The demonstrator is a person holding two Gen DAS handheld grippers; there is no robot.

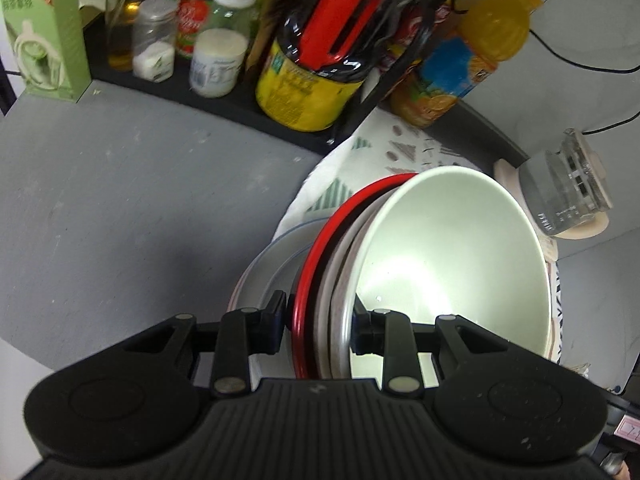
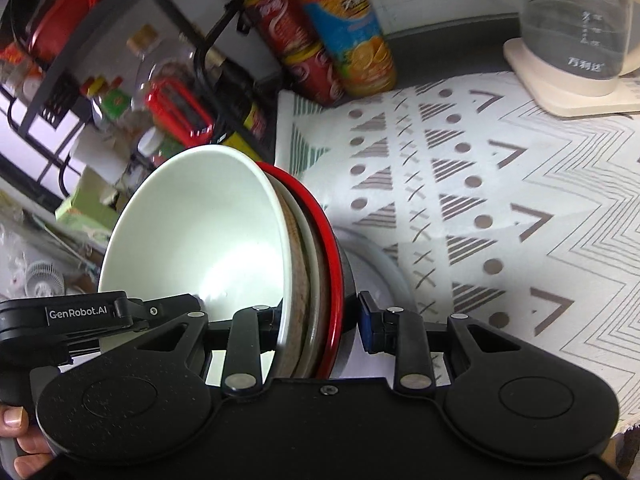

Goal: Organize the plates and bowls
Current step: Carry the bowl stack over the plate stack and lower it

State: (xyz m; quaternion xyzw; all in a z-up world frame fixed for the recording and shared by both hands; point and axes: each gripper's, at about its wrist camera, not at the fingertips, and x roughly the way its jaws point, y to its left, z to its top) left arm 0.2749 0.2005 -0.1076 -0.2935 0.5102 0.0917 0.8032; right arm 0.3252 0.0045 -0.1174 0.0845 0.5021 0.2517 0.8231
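Crockery in a nested stack hangs tilted between both grippers, above the patterned cloth [image 2: 500, 184] and the grey bench [image 1: 120, 200]: one white bowl [image 1: 448, 256] innermost, at least one pale dish [image 1: 340, 304] around it, and one red-rimmed bowl [image 1: 308, 280] outermost, with one more white plate [image 1: 276, 268] lying flat on the cloth just below. The left gripper [image 1: 320, 328] has its jaws narrowed to a small gap, pinching the stack's rims; the right gripper [image 2: 320, 324] does the same at the opposite edge, though its outer pad looks slightly apart from the red rim, so I judge that hold less sure. The risk is that the white bowl, steeply tipped and only sitting inside the others, slides out, or that the rims slip if the two hands drift apart or twist unevenly. Nearby stand one glass kettle [image 2: 576, 20] on its base, one orange juice bottle [image 1: 472, 60], and one rack [image 1: 224, 96] crowded with jars, any of which a swinging stack could strike.
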